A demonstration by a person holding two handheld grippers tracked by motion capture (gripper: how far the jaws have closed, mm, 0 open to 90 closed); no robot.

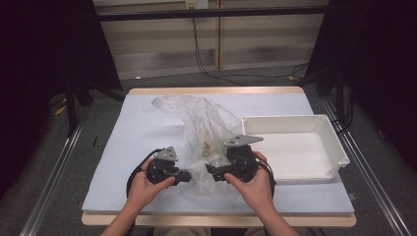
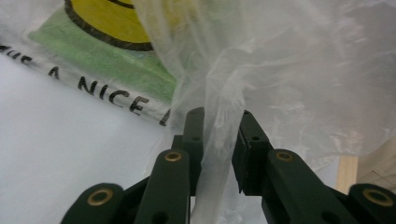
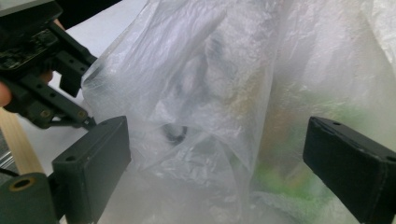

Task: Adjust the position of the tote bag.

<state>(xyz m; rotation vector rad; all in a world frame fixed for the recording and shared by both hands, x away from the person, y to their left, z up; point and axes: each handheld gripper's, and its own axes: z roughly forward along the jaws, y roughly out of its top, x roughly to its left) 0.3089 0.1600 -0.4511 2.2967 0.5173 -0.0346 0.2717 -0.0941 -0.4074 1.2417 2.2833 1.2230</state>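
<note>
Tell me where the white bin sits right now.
In the high view the white bin sits on the table's right half, just right of the plastic bag and beyond the right gripper.
</note>
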